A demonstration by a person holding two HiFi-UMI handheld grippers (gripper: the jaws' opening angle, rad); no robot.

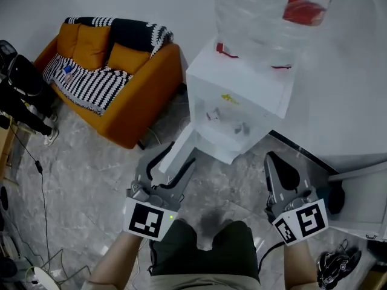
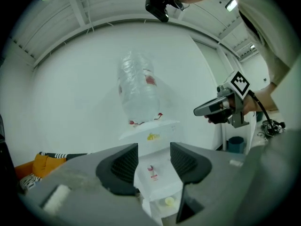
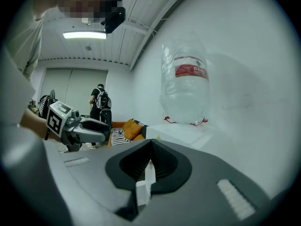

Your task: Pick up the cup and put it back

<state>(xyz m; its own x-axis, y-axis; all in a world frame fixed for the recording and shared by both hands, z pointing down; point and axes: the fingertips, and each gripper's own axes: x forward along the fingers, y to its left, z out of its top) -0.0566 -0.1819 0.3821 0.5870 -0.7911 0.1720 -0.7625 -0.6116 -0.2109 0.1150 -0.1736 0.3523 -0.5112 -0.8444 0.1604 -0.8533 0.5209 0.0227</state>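
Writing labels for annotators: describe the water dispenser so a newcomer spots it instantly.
Start at the white wall in the head view; beside the orange sofa stands a white box-shaped water dispenser. Unlike anything nearby, it carries a big clear bottle with a red label on top.

In the head view the water bottle (image 1: 266, 17) is cut off by the edge at 12 o'clock, and dark equipment (image 1: 18, 89) by the edge at 9 o'clock (its kind cannot be told). In the left gripper view a small pale round thing (image 2: 169, 200), seen at 6 o'clock low in the dispenser (image 2: 153, 185), is too small to be named.
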